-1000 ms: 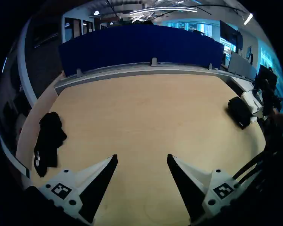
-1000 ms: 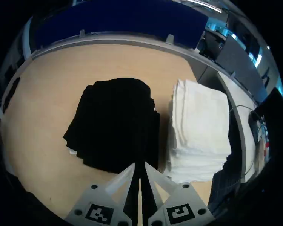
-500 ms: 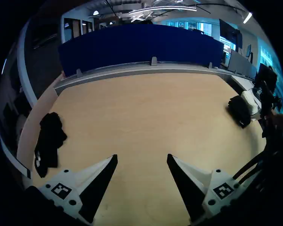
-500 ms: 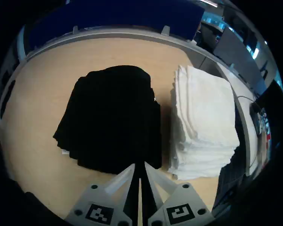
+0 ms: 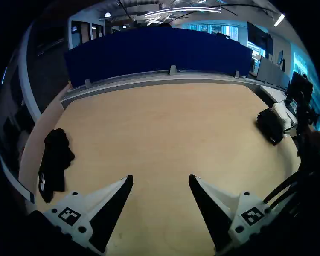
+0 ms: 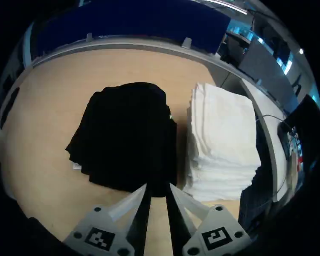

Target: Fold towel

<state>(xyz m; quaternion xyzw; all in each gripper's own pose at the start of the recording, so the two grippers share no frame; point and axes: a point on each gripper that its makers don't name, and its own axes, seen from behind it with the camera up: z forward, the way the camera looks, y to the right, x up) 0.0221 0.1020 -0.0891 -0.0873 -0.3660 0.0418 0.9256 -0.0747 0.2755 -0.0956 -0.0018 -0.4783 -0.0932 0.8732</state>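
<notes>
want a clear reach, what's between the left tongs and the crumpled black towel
Bare wooden tabletop, seen in the left gripper view: the open left tongs and black towel are apart.

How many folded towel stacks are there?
2: a black stack in the middle of the right gripper view, a white stack close beside it. Others may lie out of view.

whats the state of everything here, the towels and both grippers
stack of black cloth towels: folded, piled
stack of white terry towels: folded, piled beside the black stack
loose black cloth: crumpled, unfolded, on light wooden table
left gripper: wide open, empty
right gripper: slightly open, tips at the black stack's near edge
</notes>
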